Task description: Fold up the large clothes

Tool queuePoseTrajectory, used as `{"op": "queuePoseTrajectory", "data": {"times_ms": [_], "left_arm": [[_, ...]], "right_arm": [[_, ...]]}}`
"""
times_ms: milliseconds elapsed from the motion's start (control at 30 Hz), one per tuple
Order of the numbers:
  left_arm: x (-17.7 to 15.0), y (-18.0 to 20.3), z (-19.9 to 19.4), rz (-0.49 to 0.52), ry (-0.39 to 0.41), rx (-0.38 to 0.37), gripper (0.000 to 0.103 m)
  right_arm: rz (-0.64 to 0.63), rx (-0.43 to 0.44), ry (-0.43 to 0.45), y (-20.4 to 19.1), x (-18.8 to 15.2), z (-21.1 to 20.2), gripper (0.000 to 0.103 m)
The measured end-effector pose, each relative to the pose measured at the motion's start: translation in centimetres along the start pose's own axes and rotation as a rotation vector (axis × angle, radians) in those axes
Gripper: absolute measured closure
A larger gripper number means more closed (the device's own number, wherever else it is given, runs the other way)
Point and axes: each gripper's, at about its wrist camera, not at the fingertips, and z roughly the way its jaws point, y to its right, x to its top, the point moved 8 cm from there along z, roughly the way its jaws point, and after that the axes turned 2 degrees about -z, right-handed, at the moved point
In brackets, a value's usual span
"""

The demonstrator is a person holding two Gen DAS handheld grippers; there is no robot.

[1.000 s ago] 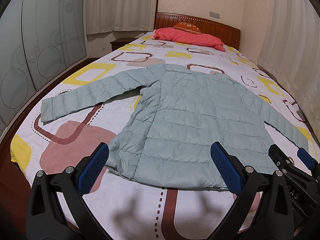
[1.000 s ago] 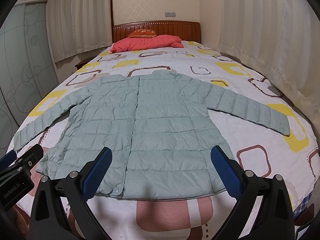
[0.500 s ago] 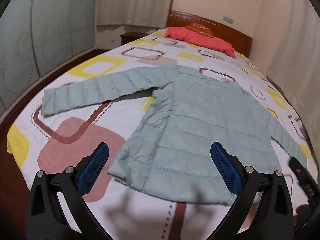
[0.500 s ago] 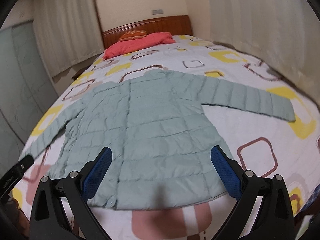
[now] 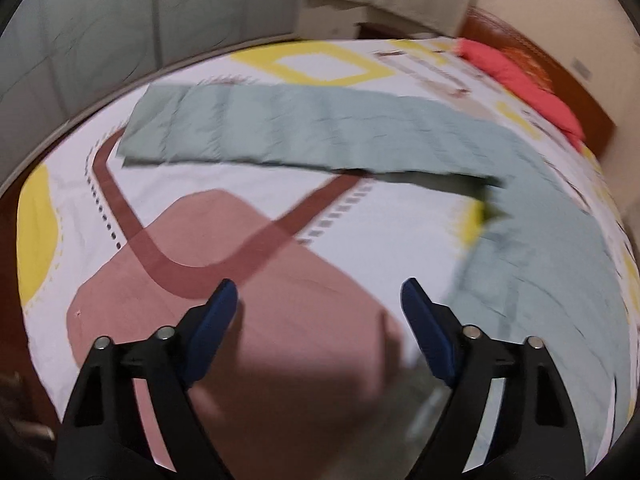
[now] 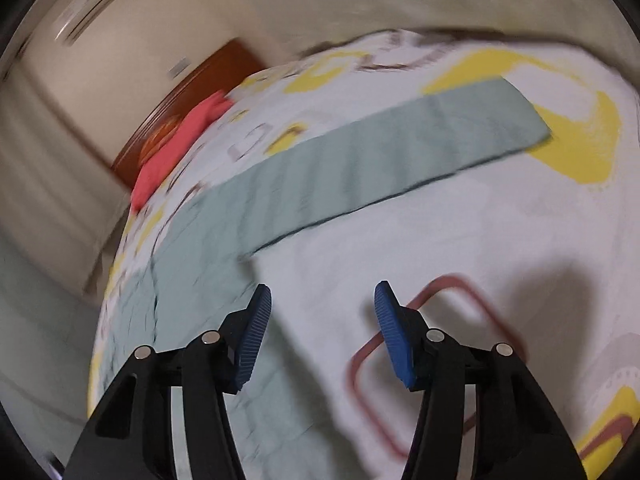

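A pale green quilted jacket [image 5: 552, 240] lies flat on the bed, sleeves spread. In the left wrist view its left sleeve [image 5: 280, 128] stretches across the frame, cuff at the left. My left gripper [image 5: 318, 300] is open and empty over the pink patch of the sheet, short of the sleeve. In the right wrist view the right sleeve [image 6: 400, 160] runs up to the right, and the jacket body [image 6: 192, 272] lies at the left. My right gripper [image 6: 322, 304] is open and empty over bare sheet below the sleeve. Both views are motion-blurred.
The patterned bedsheet [image 5: 200, 200] covers the bed. A red pillow [image 5: 520, 76] lies by the wooden headboard [image 6: 192, 92]. The bed's left edge and a glass wardrobe [image 5: 80, 20] are at the left; a curtain [image 6: 440, 0] hangs along the right side.
Both grippers have swung outward and down toward the bed: the left toward the left sleeve, the right toward the right sleeve. The jacket has not moved. Both stay open.
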Motion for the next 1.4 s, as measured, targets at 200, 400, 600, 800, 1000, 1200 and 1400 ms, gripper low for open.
{"op": "queuePoseTrajectory", "data": {"times_ms": [200,400,600,800,1000,1200,1400], "left_arm": [[0.7,-1.5,1.3,-0.077,0.047,-0.005,0.011],[1.0,-1.5,2.0,-0.092,0.091,0.035,0.01],[1.7,-1.9,2.3,-0.119,0.107,0.056,0.01],[2.2,-1.9,2.4,-0.121,0.111,0.076,0.01],[2.9,-2.5,2.6,-0.117,0.121,0.127,0.01],[3.3,-4.0,3.2,-0.115,0.109,0.175,0.01],[3.0,-3.7,4.0,-0.066,0.093,0.203,0.005]], "right_arm": [[0.223,0.014,0.068,6.9,3.5,2.0,0.037],[0.394,0.08,0.143,10.8,6.1,3.3,0.037],[0.448,0.084,0.257,12.2,8.7,3.3,0.036],[0.466,0.088,0.335,13.7,10.3,3.1,0.042],[0.448,-0.001,0.294,14.7,10.8,4.3,0.091],[0.254,-0.01,0.302,9.1,12.2,3.5,0.096],[0.002,0.051,0.242,-1.5,10.8,4.7,0.098]]}}
